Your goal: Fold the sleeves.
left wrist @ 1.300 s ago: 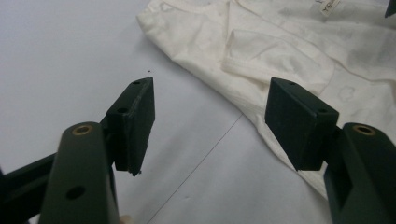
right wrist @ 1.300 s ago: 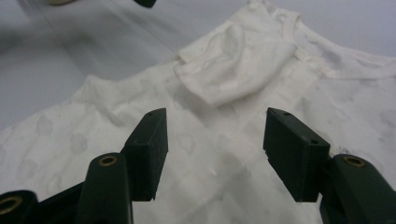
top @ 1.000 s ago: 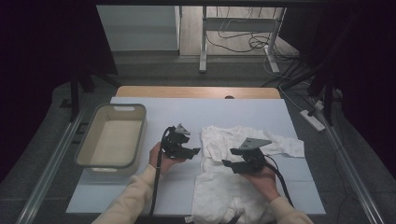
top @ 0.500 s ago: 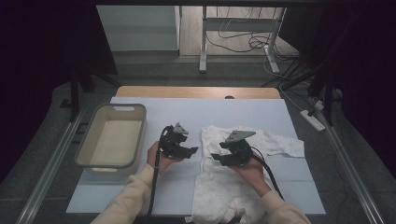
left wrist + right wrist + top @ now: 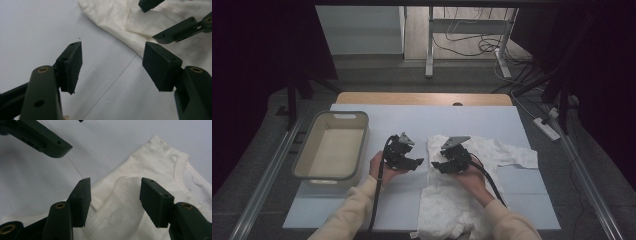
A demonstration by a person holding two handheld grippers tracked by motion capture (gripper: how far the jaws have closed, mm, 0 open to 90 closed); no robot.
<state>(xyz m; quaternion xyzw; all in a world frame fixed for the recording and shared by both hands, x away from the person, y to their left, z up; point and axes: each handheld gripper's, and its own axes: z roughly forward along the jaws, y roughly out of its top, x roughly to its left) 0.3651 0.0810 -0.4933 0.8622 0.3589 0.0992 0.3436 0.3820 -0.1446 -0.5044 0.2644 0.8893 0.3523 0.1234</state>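
**Ana:** White cotton, that garment (image 5: 462,195). In the high view it lies crumpled across the lower middle of the frame on the pale blue table cover (image 5: 377,120), one sleeve trailing out to the right. Where would you take hold of it?

**Ben:** At the folded hem on its left side. In the right gripper view the stitched edge (image 5: 120,187) curls up just between and beyond the black jaws, low in the middle of the frame. The right gripper (image 5: 113,195) stands partly open with nothing pinched; its jaws have just been closing a little, yet the cloth is clear of both pads.

**Ana:** And the left gripper (image 5: 112,65)?

**Ben:** Wide open and empty too, over bare table cover; in its own view the garment's edge sits in the upper right, just beyond its jaws. In the high view it hangs at centre frame, left of the cloth, near the right one.

**Ana:** So how to do it well?

**Ben:** My judgement: lower the right jaws until the hem sits squarely between the pads, then close on the stitched edge only, not the layer beneath. Bring the left in on the same edge, a bit apart, so both can pull it flat.

**Ana:** The beige bin (image 5: 332,150) at the left?

**Ben:** Empty, well apart from both.
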